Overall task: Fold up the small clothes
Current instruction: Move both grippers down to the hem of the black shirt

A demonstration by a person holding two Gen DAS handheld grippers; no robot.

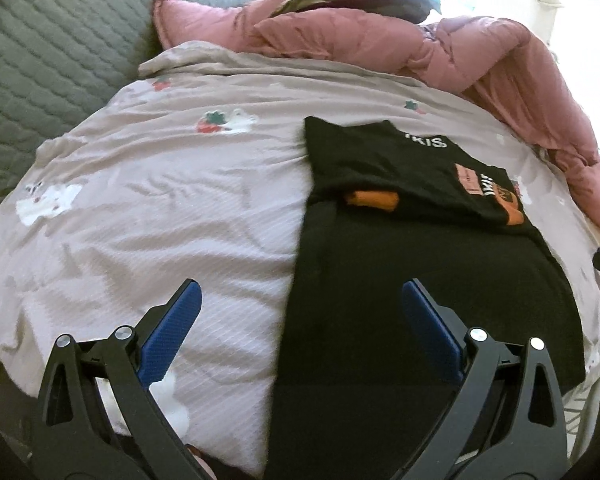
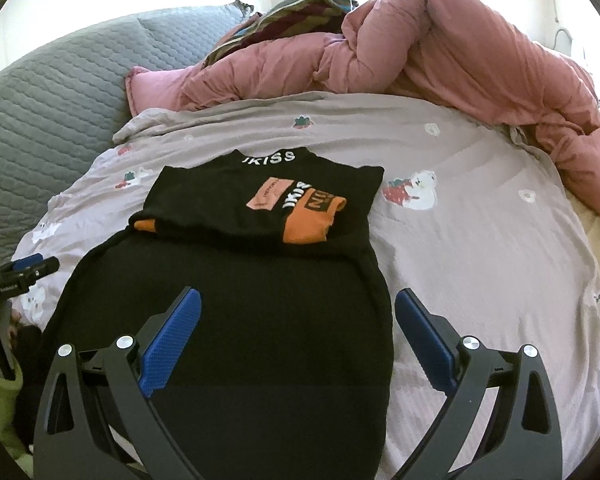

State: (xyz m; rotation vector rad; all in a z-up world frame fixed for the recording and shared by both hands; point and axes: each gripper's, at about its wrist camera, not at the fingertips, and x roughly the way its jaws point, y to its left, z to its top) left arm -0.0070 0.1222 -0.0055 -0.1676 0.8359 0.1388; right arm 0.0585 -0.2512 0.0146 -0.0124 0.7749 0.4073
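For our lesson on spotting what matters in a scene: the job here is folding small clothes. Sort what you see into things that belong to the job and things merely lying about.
Belongs to the job:
- black top, sleeves folded in
- left gripper, fingers open
- right gripper, fingers open
- printed bedsheet, the work surface

Just lying about:
- pink duvet
- grey quilted cover
- striped cloth

The mauve printed sheet lies flat and bare to either side of the black top, giving open passage there. Behind it the heaped pink duvet bars the far edge; a grey quilted cushion walls the left.
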